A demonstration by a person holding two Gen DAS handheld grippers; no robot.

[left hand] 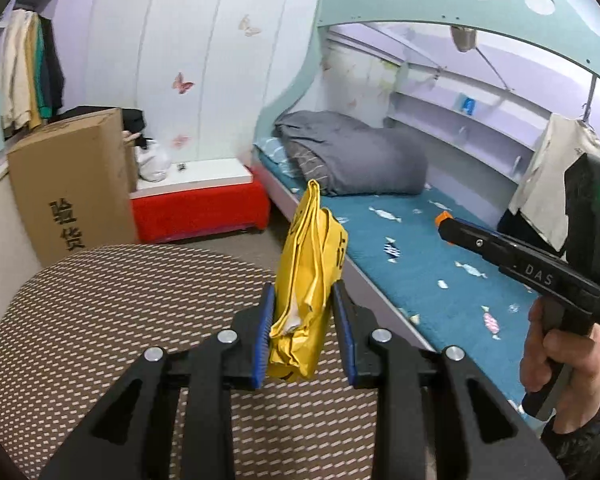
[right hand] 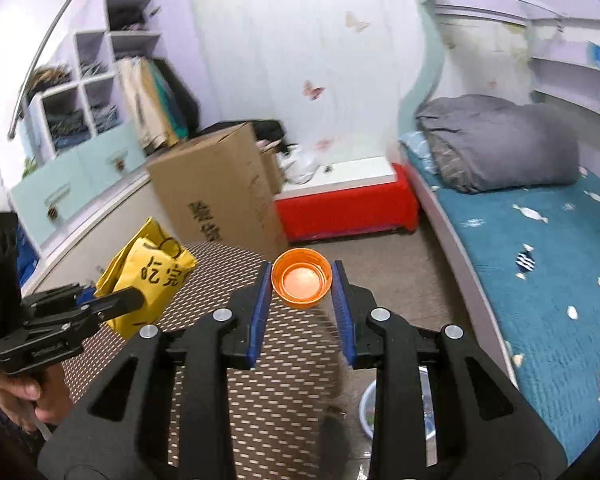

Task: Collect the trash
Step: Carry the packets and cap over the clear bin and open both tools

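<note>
While both hands are full, left gripper (left hand: 303, 316) clamped on the crumpled yellow plastic wrapper (left hand: 306, 280) standing upright mid-frame and right gripper (right hand: 302, 300) pinching the small round orange plastic cap (right hand: 301, 282), the likely drop spot is that pale basin (right hand: 366, 410) at lower right, nearer the right hand.

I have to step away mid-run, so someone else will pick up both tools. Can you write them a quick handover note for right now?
Left hand-held gripper: shut on the crumpled yellow wrapper, held up above the round patterned table.
Right hand-held gripper: shut on the orange bottle cap, open side facing the camera, also lifted off the table.
Done: both pieces of trash are picked up.
Left: drop both into a bin. No bin is clearly in view; a basin-like container shows on the floor beside the table, but what it is I cannot tell.
</note>
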